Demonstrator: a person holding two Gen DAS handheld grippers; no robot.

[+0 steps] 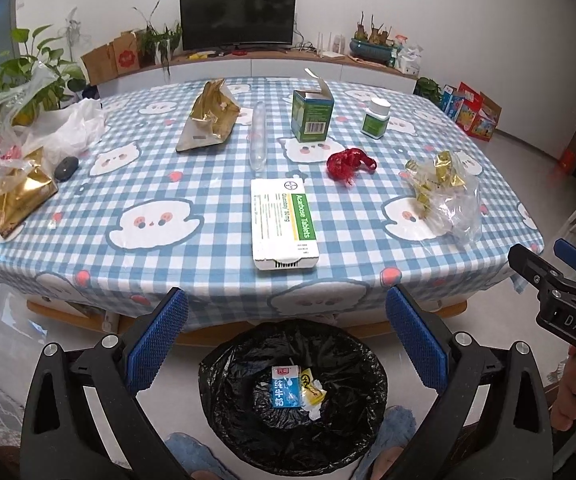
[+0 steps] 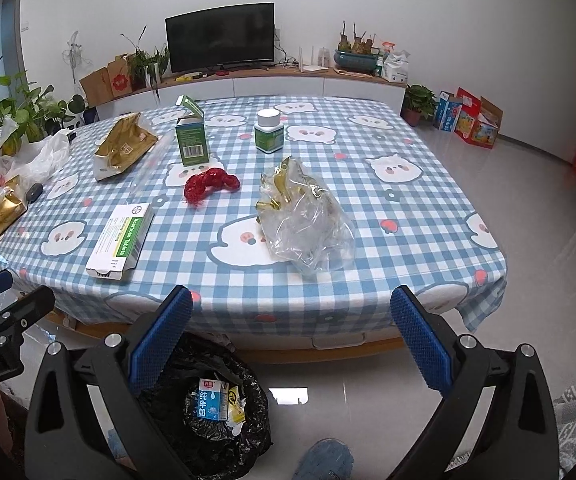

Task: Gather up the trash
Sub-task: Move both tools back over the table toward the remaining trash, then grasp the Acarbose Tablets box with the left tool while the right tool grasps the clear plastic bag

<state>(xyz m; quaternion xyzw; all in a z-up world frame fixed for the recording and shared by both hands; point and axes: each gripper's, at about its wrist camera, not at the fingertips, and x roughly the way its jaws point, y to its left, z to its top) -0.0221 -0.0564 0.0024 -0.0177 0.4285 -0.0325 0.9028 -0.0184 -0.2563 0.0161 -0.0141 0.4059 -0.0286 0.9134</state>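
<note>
A bin lined with a black bag point(image 1: 292, 394) point(image 2: 211, 412) stands on the floor at the table's front edge; a blue milk carton point(image 1: 285, 387) point(image 2: 209, 399) and a yellow wrapper lie inside. My left gripper point(image 1: 286, 344) hangs open above the bin, empty. My right gripper point(image 2: 291, 342) is open and empty, right of the bin. On the checked tablecloth point(image 1: 191, 264) lie a white tablet box point(image 1: 283, 225) point(image 2: 121, 241), a red crumpled net point(image 1: 348, 164) point(image 2: 209, 183), a clear bag with gold wrappers point(image 1: 444, 196) point(image 2: 306, 224), a gold pouch point(image 1: 209, 118) point(image 2: 121, 146), an opened green box point(image 1: 312, 114) point(image 2: 191, 136) and a green bottle point(image 1: 376, 118) point(image 2: 269, 132).
Plastic bags point(image 1: 47, 128), another gold pouch point(image 1: 17, 196) and a dark pebble-like thing point(image 1: 66, 168) sit at the table's left end. A clear tube point(image 1: 257, 136) lies mid-table. Blue slippers point(image 2: 324, 460) show on the floor. A TV point(image 1: 237, 16) and plants stand behind.
</note>
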